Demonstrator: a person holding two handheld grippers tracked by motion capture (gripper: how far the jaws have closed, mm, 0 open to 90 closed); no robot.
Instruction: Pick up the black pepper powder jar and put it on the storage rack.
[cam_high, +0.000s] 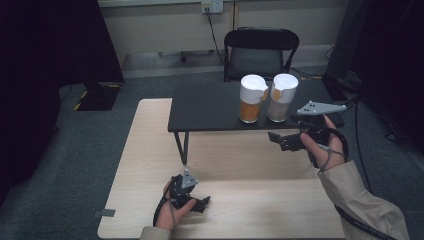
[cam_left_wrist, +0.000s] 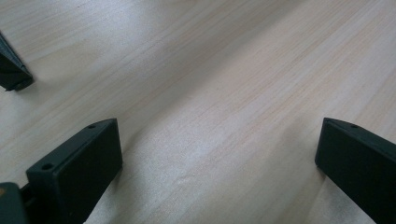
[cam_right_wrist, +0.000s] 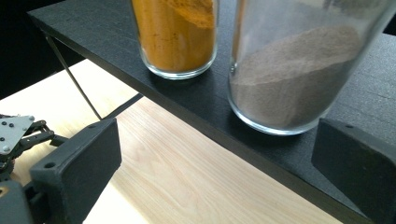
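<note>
Two glass jars with white lids stand side by side on a low black shelf (cam_high: 205, 110). One jar holds orange powder (cam_high: 251, 99) (cam_right_wrist: 175, 32); the other holds grey-brown powder (cam_high: 282, 97) (cam_right_wrist: 294, 74). My right gripper (cam_high: 278, 139) (cam_right_wrist: 217, 135) hovers open just in front of the shelf's front edge, facing the grey-brown jar, with nothing between its jaws. Low over the wooden table (cam_high: 150, 150) near its front edge, my left gripper (cam_high: 202, 203) (cam_left_wrist: 217, 135) is open and empty, with bare wood (cam_left_wrist: 224, 93) under it.
The shelf stands on thin metal legs (cam_high: 182, 147) above the table. A black folding chair (cam_high: 260, 52) sits behind the table. A grey piece of tape (cam_high: 104, 213) lies at the table's front left corner. In the right gripper view my left gripper (cam_right_wrist: 18, 140) appears at the far left.
</note>
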